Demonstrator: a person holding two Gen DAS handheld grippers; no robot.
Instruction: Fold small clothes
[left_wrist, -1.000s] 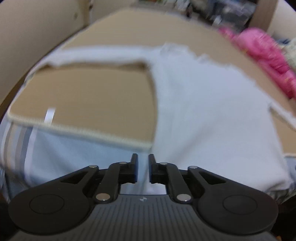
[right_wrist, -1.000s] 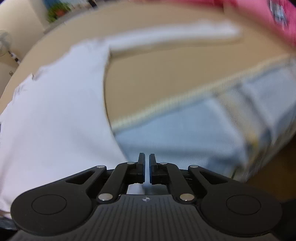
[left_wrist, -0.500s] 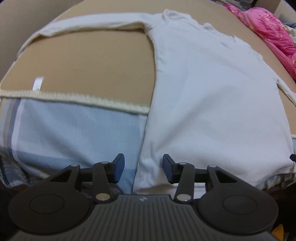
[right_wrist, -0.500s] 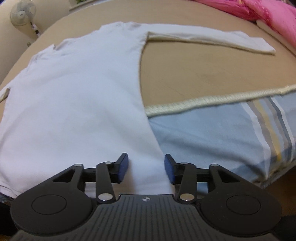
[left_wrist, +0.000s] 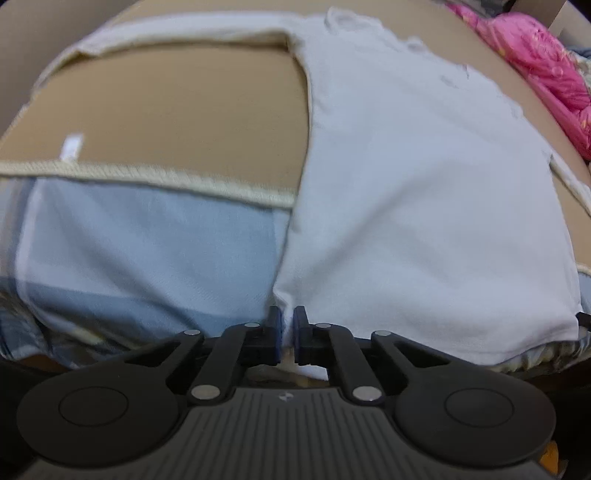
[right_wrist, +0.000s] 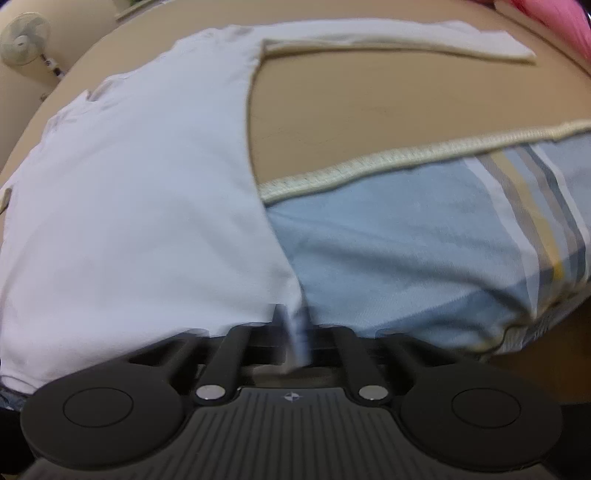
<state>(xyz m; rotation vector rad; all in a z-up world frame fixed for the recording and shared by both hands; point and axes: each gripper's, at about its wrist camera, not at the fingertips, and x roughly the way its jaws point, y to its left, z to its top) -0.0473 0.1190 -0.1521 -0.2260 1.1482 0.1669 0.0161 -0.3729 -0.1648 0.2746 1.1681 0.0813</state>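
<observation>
A white long-sleeved shirt (left_wrist: 417, 192) lies flat on a tan mat (left_wrist: 177, 122), sleeves spread out to both sides, hem hanging over the near edge. My left gripper (left_wrist: 287, 325) is shut on the hem's left corner. In the right wrist view the shirt (right_wrist: 140, 192) fills the left half, and my right gripper (right_wrist: 293, 325) is shut on the hem's right corner; the fingertips there are blurred.
The tan mat has a cream braided edge (right_wrist: 406, 162) and lies over a light-blue striped sheet (right_wrist: 424, 266). A pink quilt (left_wrist: 543, 70) lies at the far right. A standing fan (right_wrist: 22, 40) is at the back left in the right wrist view.
Half a second ago both grippers were open at the hem corners. Now both have shut on the shirt's bottom corners.
</observation>
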